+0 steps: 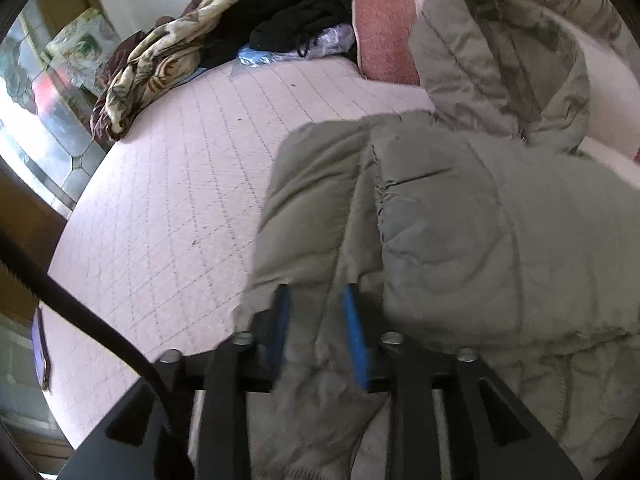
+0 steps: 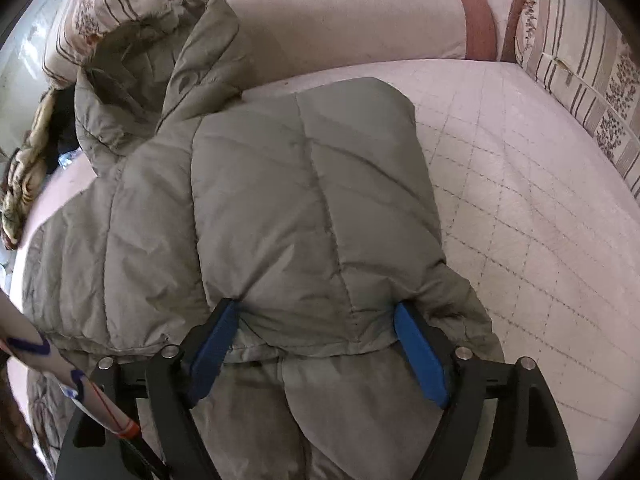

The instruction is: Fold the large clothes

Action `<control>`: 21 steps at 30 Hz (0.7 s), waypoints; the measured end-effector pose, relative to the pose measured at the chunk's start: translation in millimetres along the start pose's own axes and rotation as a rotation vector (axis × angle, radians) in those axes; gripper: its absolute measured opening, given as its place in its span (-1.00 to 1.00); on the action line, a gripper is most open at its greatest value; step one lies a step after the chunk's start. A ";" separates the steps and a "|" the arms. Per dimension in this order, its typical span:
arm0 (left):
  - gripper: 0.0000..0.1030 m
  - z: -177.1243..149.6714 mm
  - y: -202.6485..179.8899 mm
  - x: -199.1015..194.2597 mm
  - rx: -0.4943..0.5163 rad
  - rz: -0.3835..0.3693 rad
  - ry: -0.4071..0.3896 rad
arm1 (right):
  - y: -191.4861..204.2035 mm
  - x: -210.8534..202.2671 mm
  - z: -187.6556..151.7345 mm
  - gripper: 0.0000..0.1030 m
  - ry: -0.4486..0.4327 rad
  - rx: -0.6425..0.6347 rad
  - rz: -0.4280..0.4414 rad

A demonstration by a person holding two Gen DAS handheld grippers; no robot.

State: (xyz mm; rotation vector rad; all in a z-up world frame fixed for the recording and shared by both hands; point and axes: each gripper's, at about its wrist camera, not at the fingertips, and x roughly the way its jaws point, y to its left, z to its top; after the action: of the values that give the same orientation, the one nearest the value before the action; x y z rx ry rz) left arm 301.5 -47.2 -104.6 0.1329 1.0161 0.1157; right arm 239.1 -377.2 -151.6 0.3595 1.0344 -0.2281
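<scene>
Pale pink quilted bedding [image 1: 168,216] with a stitched diamond grid covers the bed, and the left wrist view looks down across it. Close in, the left tongs [image 1: 316,312] have their blue pads [image 1: 282,320] set narrowly apart with a ridge of the grey-green puffy quilted jacket [image 1: 460,240] between them; whether the pads actually press the fabric I cannot tell, as it is blurred there. The jacket's bulk spreads to the right of these tongs, and its hood [image 1: 492,60] lies beyond them, up against a pink-and-white cushion [image 1: 384,28]. Far ahead and to the left sit a crumpled cream-and-brown patterned blanket [image 1: 160,64] and a heap of black clothing [image 1: 296,16] with bits of blue and clear plastic beside it. A black cable [image 1: 80,312] curves past on the near left.

From the right wrist view, the right tongs [image 2: 316,320] stand wide apart, one blue pad [image 2: 420,356] on either side of a folded panel of the same jacket [image 2: 300,200], at its near hem; the pads flank the fabric without visibly pinching it. Ahead of these tongs the jacket lies flat on the bedding [image 2: 540,200], its hood [image 2: 160,72] at the far left. Striped, floral-printed cushions [image 2: 580,60] line the far edge and the right. A white band with purple marks [image 2: 36,356] shows at the near left.
</scene>
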 end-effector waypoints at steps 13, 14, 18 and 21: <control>0.43 -75.1 45.7 -74.0 -0.102 -0.007 -0.182 | 30.5 -89.7 -7.9 0.64 -0.093 -0.101 -0.051; 0.43 -78.4 45.4 -69.9 -0.097 -0.012 -0.179 | 36.9 -91.7 -6.1 0.64 -0.094 -0.109 -0.056; 0.43 -85.7 51.2 -57.1 -0.090 -0.027 -0.191 | 81.3 -93.0 4.2 0.64 -0.086 -0.162 -0.060; 0.43 -92.5 61.0 -49.6 -0.092 -0.017 -0.209 | 112.9 -81.9 20.1 0.64 -0.059 -0.170 -0.024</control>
State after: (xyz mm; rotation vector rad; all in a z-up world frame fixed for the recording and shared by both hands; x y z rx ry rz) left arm 194.7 10.3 -101.1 0.0509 0.8018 0.1305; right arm 254.1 -280.1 -50.5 0.1859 0.9928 -0.1699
